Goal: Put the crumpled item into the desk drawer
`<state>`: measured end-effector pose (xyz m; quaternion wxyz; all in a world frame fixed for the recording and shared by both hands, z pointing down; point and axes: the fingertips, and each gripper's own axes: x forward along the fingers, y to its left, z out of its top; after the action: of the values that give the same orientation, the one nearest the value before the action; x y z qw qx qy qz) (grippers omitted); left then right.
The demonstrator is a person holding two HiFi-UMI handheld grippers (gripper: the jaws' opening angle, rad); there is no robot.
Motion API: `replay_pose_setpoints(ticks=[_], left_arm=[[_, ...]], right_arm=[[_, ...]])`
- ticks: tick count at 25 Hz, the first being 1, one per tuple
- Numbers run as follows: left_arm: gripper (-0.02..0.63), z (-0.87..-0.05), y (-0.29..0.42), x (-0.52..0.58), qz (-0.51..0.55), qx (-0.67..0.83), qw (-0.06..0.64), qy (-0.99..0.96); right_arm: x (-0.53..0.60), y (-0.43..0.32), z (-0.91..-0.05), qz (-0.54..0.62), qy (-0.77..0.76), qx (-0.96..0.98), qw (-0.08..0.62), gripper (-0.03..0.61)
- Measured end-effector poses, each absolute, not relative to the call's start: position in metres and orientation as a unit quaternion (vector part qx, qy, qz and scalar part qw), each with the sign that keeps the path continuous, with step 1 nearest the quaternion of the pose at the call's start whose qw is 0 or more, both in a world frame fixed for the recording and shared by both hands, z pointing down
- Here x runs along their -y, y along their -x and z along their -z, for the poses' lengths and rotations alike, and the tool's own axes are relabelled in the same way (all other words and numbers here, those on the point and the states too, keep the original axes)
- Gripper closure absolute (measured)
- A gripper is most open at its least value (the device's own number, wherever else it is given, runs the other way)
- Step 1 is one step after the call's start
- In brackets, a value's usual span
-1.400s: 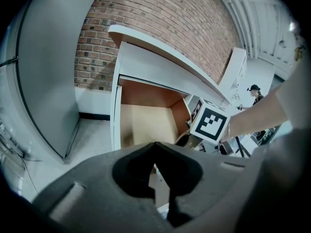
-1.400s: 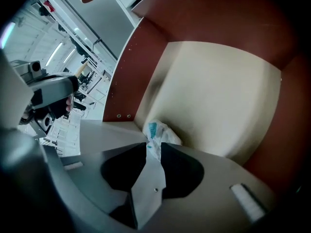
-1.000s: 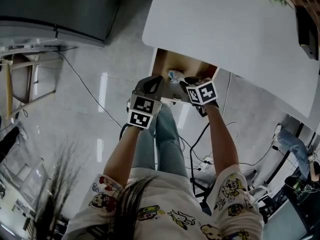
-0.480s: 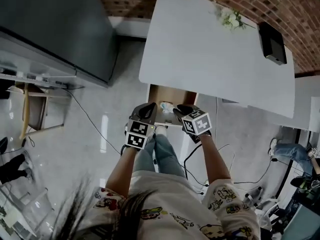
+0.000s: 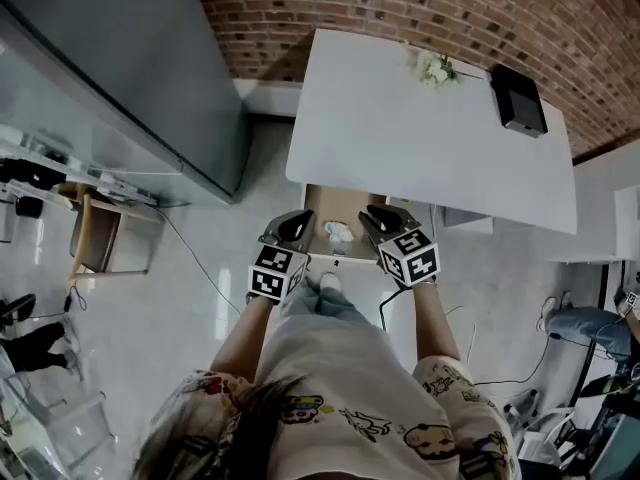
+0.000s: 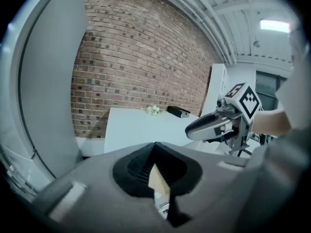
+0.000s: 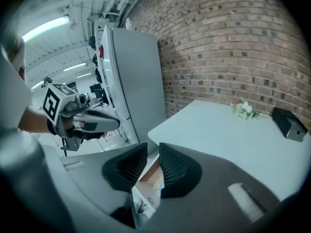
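Left gripper (image 5: 292, 224) held at the near left corner of the open drawer (image 5: 318, 204). In its own view the dark ribbed pads (image 6: 138, 166) meet at the tips, with nothing between them; only a wedge of the drawer's wood shows in the gap below. Right gripper (image 5: 375, 216) held at the drawer's near right corner, level with the left one. In its own view the jaws stand a narrow slot apart and empty, the slot looking down onto the wooden drawer floor. Crumpled item (image 5: 338, 232), a white wad with some blue, lies inside the drawer on the wooden bottom. It sits near the front, between the two grippers and touching neither. Each gripper shows in the other's view, off to the side and well above the floor: the right one with its marker cube (image 6: 243, 99) and the left one with its marker cube (image 7: 53, 101). The drawer hangs pulled out under the near edge of a white desk (image 5: 430, 138). At the desk's far edge a small sprig of pale flowers (image 5: 435, 68) and a black box (image 5: 518, 100) sit apart from each other. Brick wall (image 5: 400, 8) runs behind the desk. Tall grey cabinet (image 5: 130, 78) stands to the desk's left. The person stands close against the drawer front, both forearms reaching forward.
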<state>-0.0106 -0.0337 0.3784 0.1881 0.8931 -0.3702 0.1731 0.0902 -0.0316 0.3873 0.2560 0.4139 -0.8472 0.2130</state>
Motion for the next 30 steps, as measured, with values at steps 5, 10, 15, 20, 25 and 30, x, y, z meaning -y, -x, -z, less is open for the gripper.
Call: replay_pose_setpoints(ticks=[5, 10, 15, 20, 25, 30], left_arm=[[0.615, -0.341, 0.007, 0.023, -0.155, 0.378, 0.168, -0.897], [0.615, -0.309, 0.003, 0.016, -0.131, 0.392, 0.150, -0.898], [0.615, -0.291, -0.001, 0.011, -0.108, 0.399, 0.145, -0.899], [0.615, -0.282, -0.006, 0.000, -0.100, 0.390, 0.144, -0.904], [0.615, -0.282, 0.002, -0.006, -0.098, 0.390, 0.146, -0.904], [0.615, -0.284, 0.013, -0.005, -0.095, 0.393, 0.150, -0.902]], right_arm=[[0.020, -0.113, -0.333, -0.168, -0.458, 0.849, 0.204, 0.500], [0.001, -0.129, -0.302, -0.147, -0.485, 0.849, 0.153, 0.529], [-0.009, -0.141, -0.285, -0.123, -0.502, 0.846, 0.129, 0.565], [-0.015, -0.155, -0.262, -0.116, -0.530, 0.836, 0.076, 0.569], [-0.024, -0.156, -0.255, -0.119, -0.546, 0.828, 0.048, 0.569], [-0.026, -0.150, -0.259, -0.122, -0.549, 0.825, 0.051, 0.569]])
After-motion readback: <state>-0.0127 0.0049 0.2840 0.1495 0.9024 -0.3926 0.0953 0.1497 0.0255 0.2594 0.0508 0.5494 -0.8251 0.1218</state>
